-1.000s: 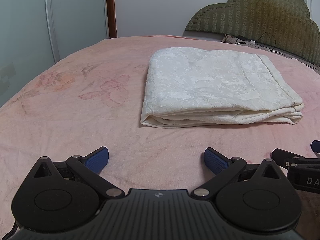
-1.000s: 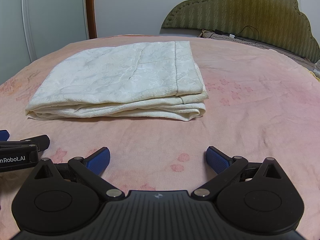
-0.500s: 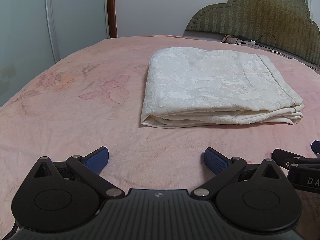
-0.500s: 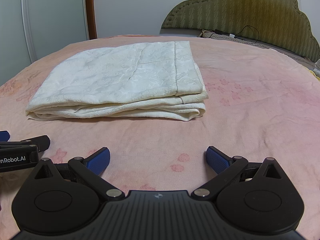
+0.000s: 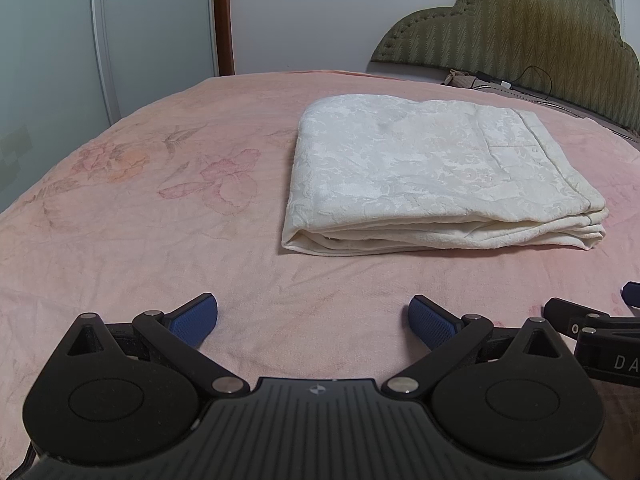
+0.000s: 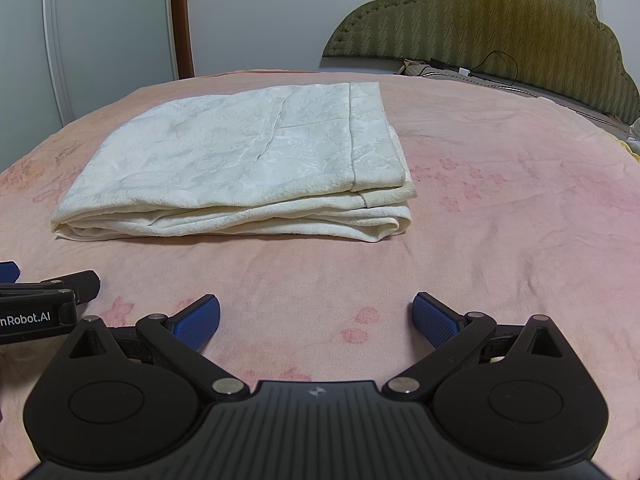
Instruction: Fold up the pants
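Note:
The cream-white pants (image 5: 432,172) lie folded into a flat stacked rectangle on the pink bedspread (image 5: 160,216), ahead and to the right in the left wrist view. In the right wrist view the same folded pants (image 6: 244,164) sit ahead and to the left. My left gripper (image 5: 312,320) is open, its blue pads wide apart over bare bedspread, well short of the pants. My right gripper (image 6: 316,320) is open too, nothing between its fingers, also short of the pants. Each gripper shows at the edge of the other's view.
A green padded headboard (image 5: 520,24) stands at the back right, with a black cable (image 6: 496,64) near it. A white wardrobe (image 5: 100,28) and a brown door frame (image 5: 222,16) stand at the back left. The floral pink bedspread (image 6: 500,216) spreads around the pants.

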Motion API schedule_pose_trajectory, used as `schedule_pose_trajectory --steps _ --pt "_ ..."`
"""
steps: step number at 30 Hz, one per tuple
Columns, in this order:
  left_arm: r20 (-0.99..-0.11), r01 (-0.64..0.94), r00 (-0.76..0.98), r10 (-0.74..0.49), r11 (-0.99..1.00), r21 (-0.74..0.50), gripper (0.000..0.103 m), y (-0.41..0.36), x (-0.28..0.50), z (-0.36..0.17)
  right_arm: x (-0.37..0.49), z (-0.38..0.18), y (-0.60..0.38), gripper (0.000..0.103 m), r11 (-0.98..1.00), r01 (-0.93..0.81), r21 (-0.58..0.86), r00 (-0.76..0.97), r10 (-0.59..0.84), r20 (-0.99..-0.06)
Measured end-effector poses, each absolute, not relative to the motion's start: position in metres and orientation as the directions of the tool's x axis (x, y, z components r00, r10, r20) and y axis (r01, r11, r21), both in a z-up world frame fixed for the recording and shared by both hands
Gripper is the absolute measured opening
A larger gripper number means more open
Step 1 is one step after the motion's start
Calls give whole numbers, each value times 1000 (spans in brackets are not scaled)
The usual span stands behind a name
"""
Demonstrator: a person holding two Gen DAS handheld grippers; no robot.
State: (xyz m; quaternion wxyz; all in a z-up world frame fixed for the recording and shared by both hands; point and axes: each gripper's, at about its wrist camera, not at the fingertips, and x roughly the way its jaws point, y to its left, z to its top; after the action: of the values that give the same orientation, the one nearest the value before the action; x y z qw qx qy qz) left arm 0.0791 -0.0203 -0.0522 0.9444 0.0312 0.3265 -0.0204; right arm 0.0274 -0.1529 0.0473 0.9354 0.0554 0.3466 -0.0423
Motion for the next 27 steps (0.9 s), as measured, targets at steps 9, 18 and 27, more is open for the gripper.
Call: schedule_pose_trajectory --steps 9,18,27 --pt "-618 58 786 -19 997 44 103 -21 79 -52 28 47 -153 103 990 118 74 756 -41 -653" --pt "-618 57 786 -17 997 45 103 -21 78 -52 28 47 -153 103 990 118 75 756 -41 -653" --pt "-618 57 786 -17 997 45 103 -21 79 -52 28 47 -153 103 990 118 75 756 -40 -653"
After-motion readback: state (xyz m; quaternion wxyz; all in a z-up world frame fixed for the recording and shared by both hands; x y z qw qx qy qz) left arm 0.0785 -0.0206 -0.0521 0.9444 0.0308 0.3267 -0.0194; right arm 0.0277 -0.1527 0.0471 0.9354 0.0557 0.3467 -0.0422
